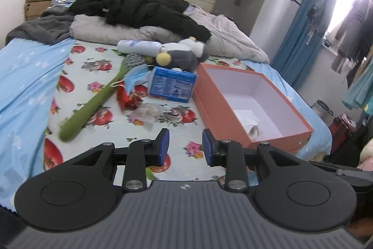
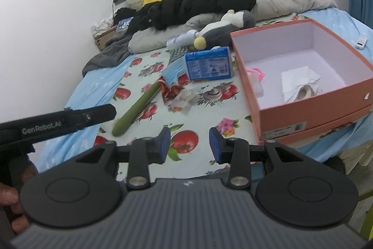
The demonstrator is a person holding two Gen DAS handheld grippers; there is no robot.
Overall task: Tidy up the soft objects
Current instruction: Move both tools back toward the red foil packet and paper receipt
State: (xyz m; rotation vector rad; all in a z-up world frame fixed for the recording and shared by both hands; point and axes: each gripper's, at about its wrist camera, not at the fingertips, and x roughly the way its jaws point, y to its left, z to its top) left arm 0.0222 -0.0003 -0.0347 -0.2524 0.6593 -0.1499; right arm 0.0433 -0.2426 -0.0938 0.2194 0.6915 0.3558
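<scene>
An open orange box (image 1: 256, 106) (image 2: 310, 106) with a white inside stands on the bed's right side; a crumpled white tissue (image 2: 298, 83) and a small pink item (image 2: 257, 72) lie in it. To its left lie a grey and white plush toy (image 1: 186, 53) (image 2: 221, 32), a blue face mask (image 1: 136, 78) (image 2: 173, 71), a blue carton (image 1: 172, 84) (image 2: 209, 63), a red wrapper (image 1: 128, 97), crumpled tissue (image 1: 146, 114) (image 2: 184, 99), a white bottle (image 1: 138, 47) and a green long-handled brush (image 1: 93, 102) (image 2: 137, 109). My left gripper (image 1: 185, 147) and right gripper (image 2: 190, 146) hover over the bed's near edge, both open and empty.
The bed carries a fruit-print sheet (image 1: 98, 67), a black jacket (image 1: 144, 8) and grey bedding (image 1: 228, 36) near the headboard. A blue curtain (image 1: 300, 22) and clutter stand right of the bed. The left tool's black body (image 2: 60, 123) crosses the right wrist view's left side.
</scene>
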